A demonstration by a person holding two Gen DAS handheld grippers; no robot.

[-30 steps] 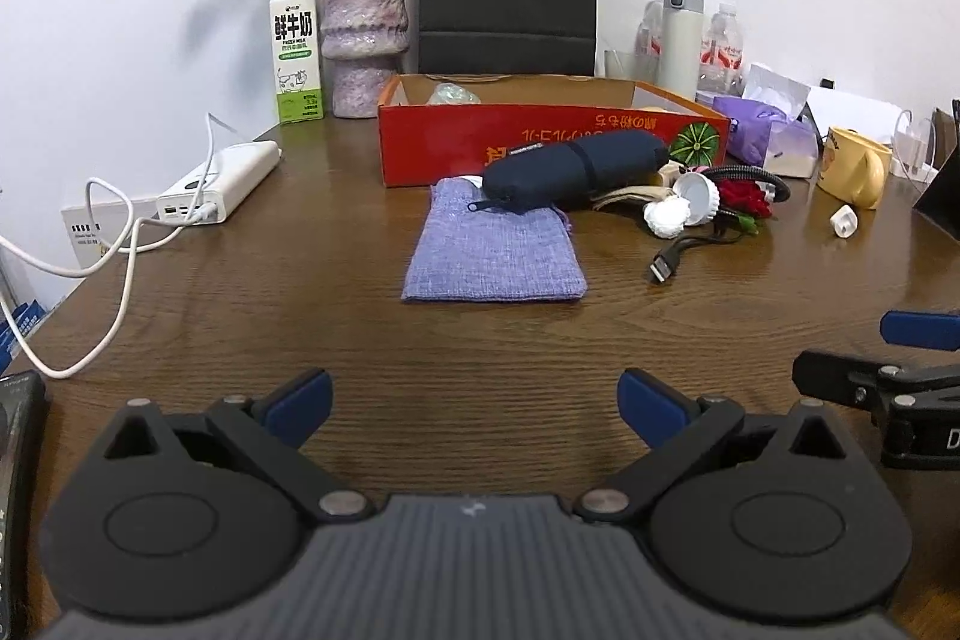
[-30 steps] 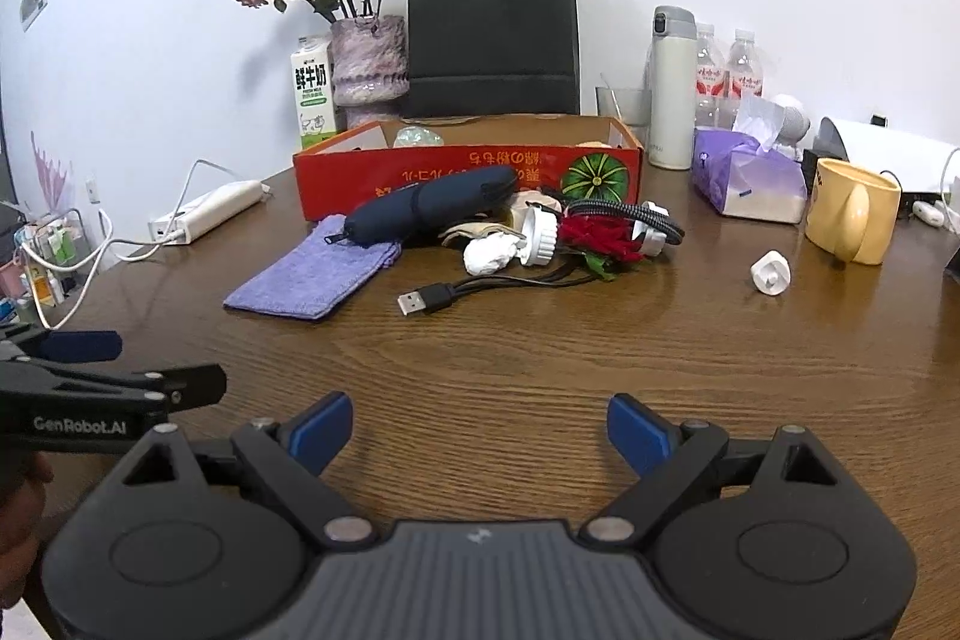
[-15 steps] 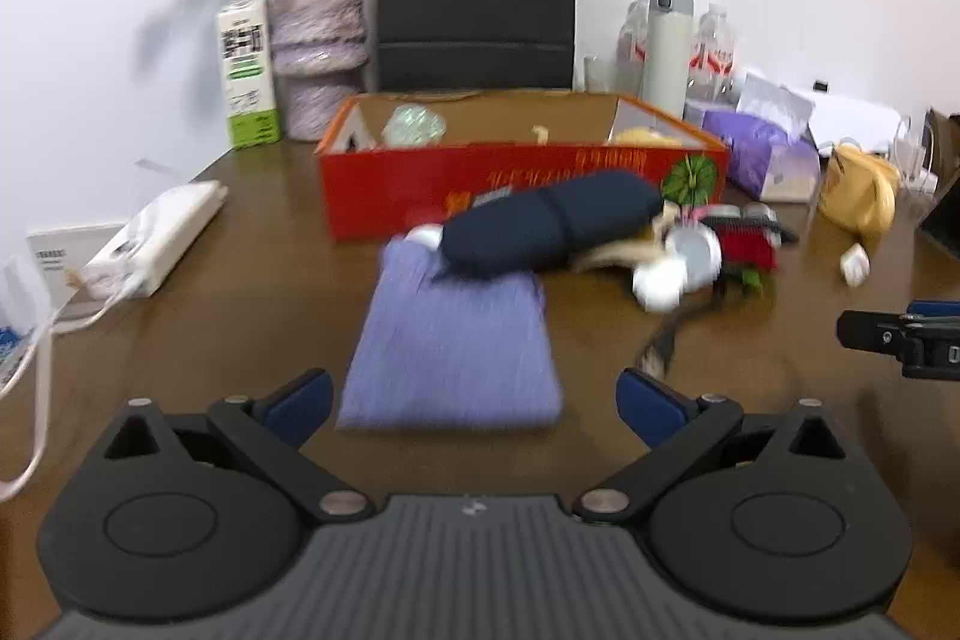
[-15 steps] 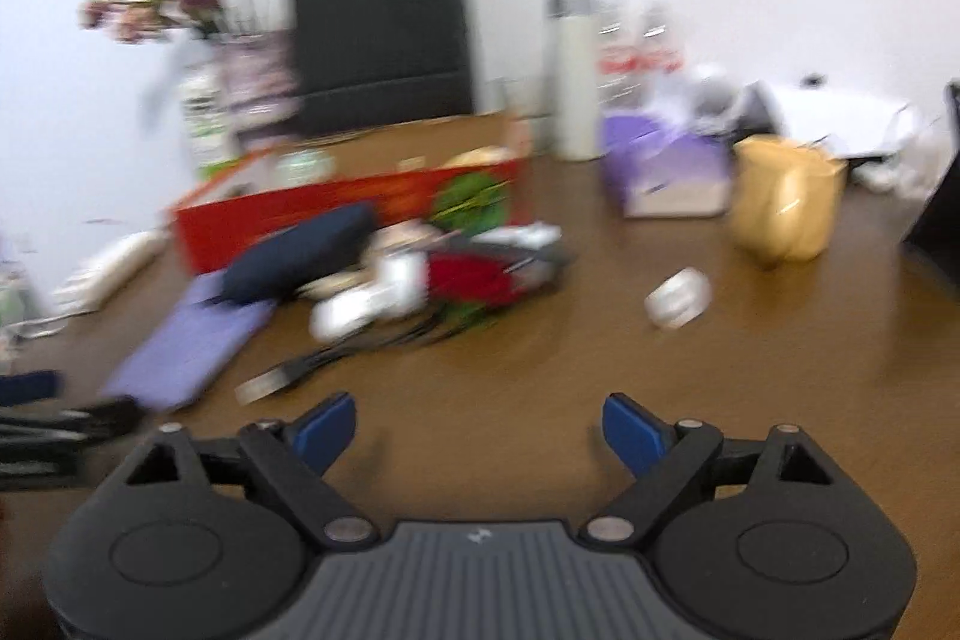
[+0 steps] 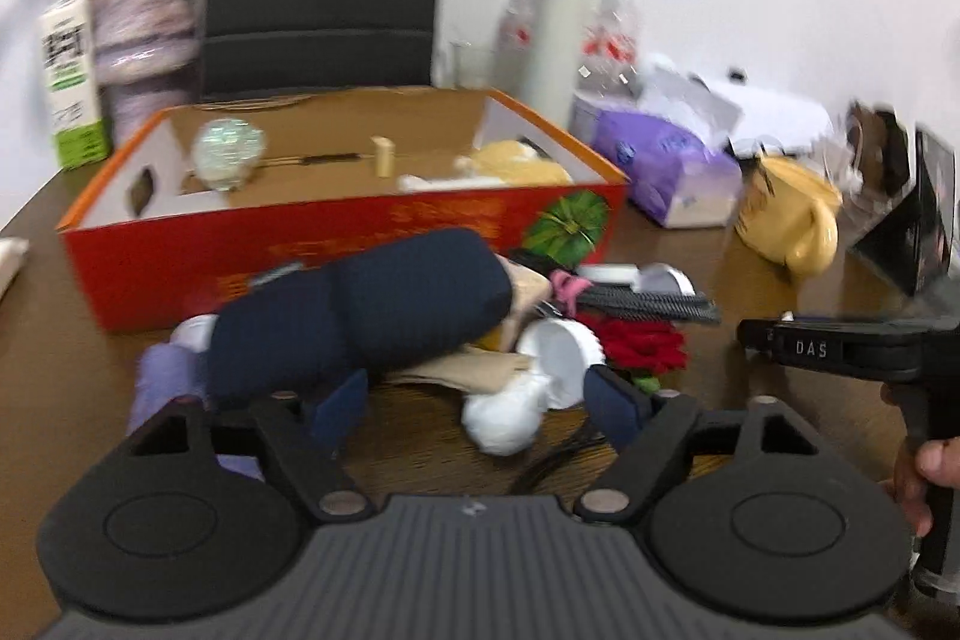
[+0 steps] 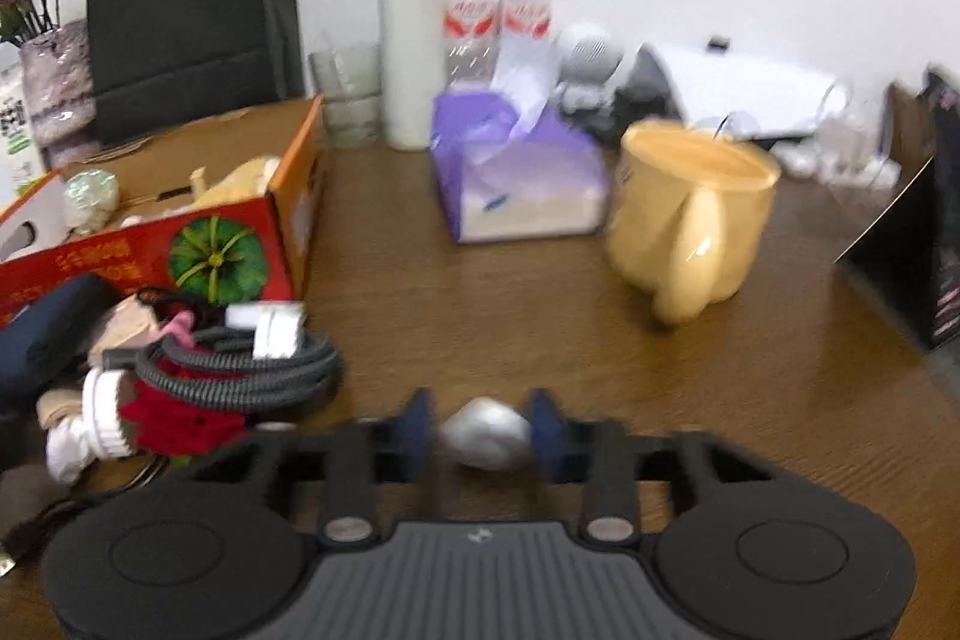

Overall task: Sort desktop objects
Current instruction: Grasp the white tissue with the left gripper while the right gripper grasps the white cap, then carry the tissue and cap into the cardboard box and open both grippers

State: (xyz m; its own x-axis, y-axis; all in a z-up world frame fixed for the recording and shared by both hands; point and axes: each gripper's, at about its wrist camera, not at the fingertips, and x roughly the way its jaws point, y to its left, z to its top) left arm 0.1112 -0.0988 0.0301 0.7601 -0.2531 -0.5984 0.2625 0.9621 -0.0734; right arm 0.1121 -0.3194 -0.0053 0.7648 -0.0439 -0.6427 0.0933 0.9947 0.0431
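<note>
Across the far side of the brown desk [image 6: 480, 292], the red box [image 5: 336, 244] already holds a shiny ball, a small peg and something yellow, so sorting looks begun, yet a near pile remains outside it: navy pouch [image 5: 360, 316], grey cable [image 6: 240, 370], red flower [image 5: 642, 346], white bits. Smaller still, the right gripper [image 6: 485, 430] is closing around a small white plug [image 6: 486, 433], seemingly touching it, while the left gripper [image 5: 480, 400] is closing, empty, over the pile.
</note>
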